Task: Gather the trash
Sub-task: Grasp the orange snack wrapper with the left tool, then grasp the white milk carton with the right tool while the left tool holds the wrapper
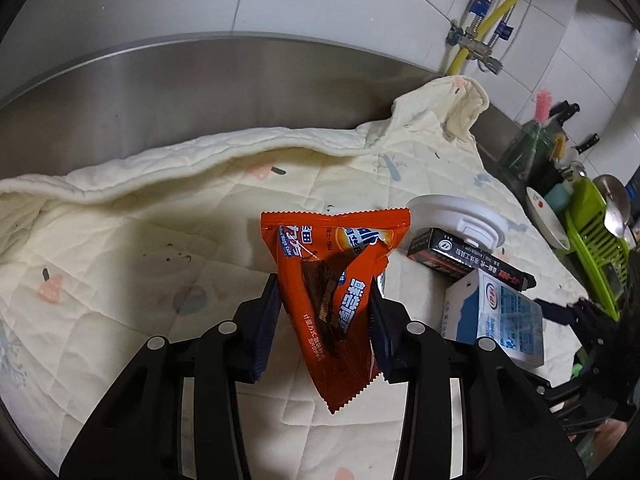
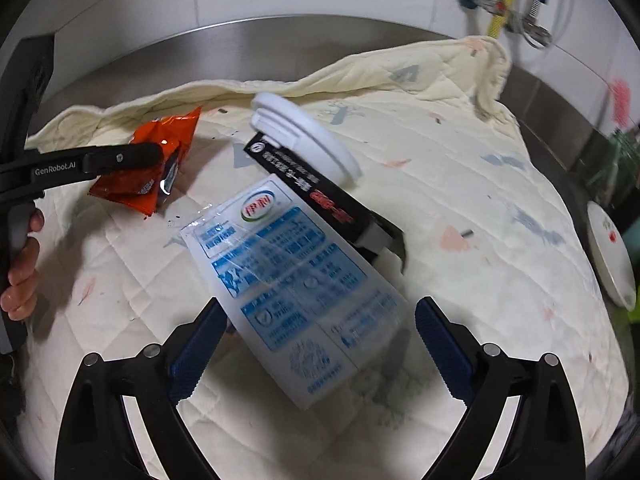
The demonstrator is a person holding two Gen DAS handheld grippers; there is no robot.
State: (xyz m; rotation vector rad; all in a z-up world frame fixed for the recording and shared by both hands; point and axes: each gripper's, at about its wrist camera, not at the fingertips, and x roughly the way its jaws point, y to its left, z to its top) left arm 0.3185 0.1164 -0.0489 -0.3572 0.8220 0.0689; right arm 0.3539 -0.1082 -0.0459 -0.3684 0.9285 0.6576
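The left gripper (image 1: 324, 300) is clamped on a crinkly orange wrapper (image 1: 332, 280) at frame centre, lifted over the quilted cream cloth (image 1: 120, 240). The right gripper (image 2: 320, 320) stands wide apart around a glossy white-and-blue carton (image 2: 296, 280), its pads not pressing. A black box (image 2: 312, 184) and white lid (image 2: 304, 140) crowd the carton's upper edge; open cloth lies right.

"GenRobot.AI" stands on the left hand-held gripper (image 2: 160, 152).

Orange snack wrapper (image 1: 332, 300) crumpled, upright at frame centre, lifted off cream quilt. White-blue milk carton (image 2: 296, 288) lying tilted, centre. Black box (image 2: 316, 196) above it, white lid (image 2: 304, 140) leaning on box.
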